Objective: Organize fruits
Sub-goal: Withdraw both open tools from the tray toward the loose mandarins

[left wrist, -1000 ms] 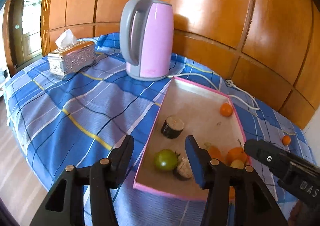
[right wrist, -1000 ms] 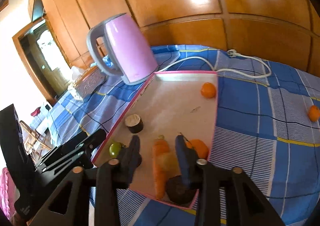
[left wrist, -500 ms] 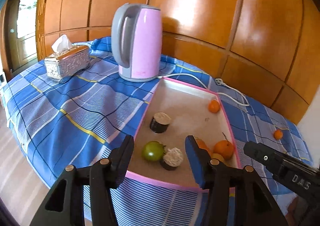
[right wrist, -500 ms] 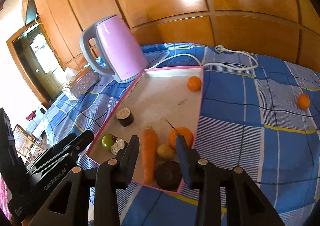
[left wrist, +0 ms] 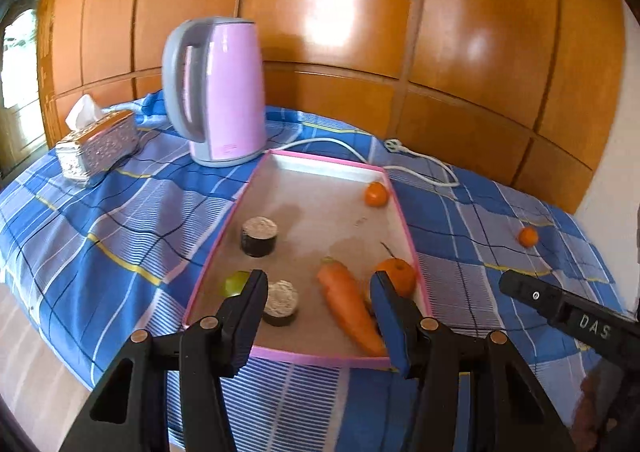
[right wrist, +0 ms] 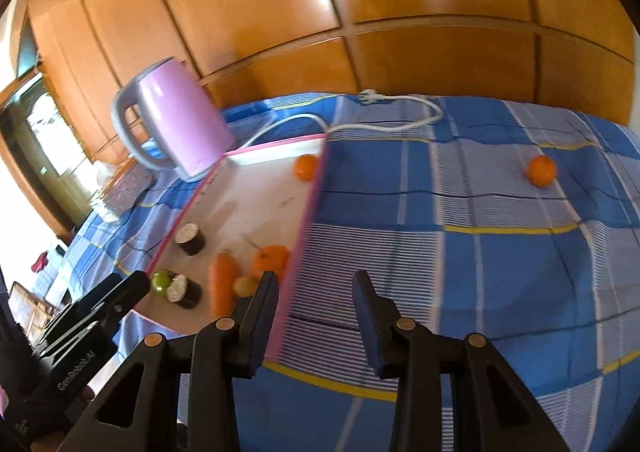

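A pink-rimmed tray (left wrist: 320,161) (right wrist: 310,187) lies on the blue checked cloth. In it are a carrot (left wrist: 348,306) (right wrist: 222,280), a stemmed orange (left wrist: 394,274) (right wrist: 270,258), a small orange (left wrist: 376,193) (right wrist: 306,167), a green fruit (left wrist: 234,283) (right wrist: 161,280), a yellowish fruit (right wrist: 244,286) and two dark round slices (left wrist: 259,236) (left wrist: 282,302). One loose orange (left wrist: 528,236) (right wrist: 541,170) sits on the cloth right of the tray. My left gripper (left wrist: 318,304) hangs open over the tray's near end, holding nothing. My right gripper (right wrist: 316,302) stands open and empty above the cloth, just right of the tray's edge.
A pink kettle (left wrist: 218,91) (right wrist: 176,123) stands behind the tray, its white cord (left wrist: 416,161) (right wrist: 384,119) trailing along the wooden wall. A silver tissue box (left wrist: 98,145) sits at the far left. The table edge drops to the floor at the lower left.
Both views have shifted right along the table. The tray has slid left in the right wrist view, and the right gripper now hangs over bare cloth instead of the carrot. Both jaws kept their width.
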Motion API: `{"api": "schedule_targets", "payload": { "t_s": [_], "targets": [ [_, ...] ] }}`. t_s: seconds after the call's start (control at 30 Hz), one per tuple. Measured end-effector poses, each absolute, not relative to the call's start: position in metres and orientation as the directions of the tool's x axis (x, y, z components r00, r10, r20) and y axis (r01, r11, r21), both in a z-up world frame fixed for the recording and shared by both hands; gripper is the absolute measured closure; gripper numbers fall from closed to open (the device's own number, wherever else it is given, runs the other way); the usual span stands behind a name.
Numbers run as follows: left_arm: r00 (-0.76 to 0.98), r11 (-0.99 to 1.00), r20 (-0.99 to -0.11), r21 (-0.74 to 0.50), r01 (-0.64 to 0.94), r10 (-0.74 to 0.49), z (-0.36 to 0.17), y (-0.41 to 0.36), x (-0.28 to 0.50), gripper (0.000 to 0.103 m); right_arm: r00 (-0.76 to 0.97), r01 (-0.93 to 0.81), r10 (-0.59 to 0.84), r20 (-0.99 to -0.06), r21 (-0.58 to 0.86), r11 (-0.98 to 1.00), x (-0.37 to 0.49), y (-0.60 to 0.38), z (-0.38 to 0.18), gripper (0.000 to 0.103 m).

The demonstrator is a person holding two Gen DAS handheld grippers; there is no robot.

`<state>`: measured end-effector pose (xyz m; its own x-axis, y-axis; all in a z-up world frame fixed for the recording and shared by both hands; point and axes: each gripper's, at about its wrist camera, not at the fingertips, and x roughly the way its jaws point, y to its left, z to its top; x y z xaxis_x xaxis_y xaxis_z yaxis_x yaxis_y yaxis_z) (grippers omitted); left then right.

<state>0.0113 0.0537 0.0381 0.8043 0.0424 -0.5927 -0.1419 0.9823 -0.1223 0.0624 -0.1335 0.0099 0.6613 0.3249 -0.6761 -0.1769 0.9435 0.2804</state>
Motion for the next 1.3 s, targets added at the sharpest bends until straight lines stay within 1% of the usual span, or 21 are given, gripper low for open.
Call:
{"api": "schedule_targets", "payload": {
  "t_s": [0.3,0.77,0.97,1.3],
  "targets": [
    [0.802,0.992,-0.597,-0.108,-0.059,-0.017,0.037,0.022,0.017,0.049,0.696,-0.039,0.235,-0.679,0.291,0.956,0.060,-0.190,0.004,0.064],
    [0.778,0.988,-0.610,-0.057,0.146,-0.151,0.031,-0.056,0.046,0.049,0.706,0.124,0.124,-0.697,0.294,0.948,0.073,-0.262,-0.010,0.064],
    [0.762,0.981,-0.621,-0.069,0.182,-0.185,0.023,-0.086,0.067,0.049,0.701,0.143,0.104,-0.706,0.282,0.949,0.087,-0.277,-0.015,0.065],
    [0.735,0.981,-0.654,-0.061,0.186,-0.180,-0.001,-0.113,0.099,0.049,0.679,0.159,0.055,-0.732,0.219,0.963,0.135,-0.289,-0.027,0.064]
  ]
}}
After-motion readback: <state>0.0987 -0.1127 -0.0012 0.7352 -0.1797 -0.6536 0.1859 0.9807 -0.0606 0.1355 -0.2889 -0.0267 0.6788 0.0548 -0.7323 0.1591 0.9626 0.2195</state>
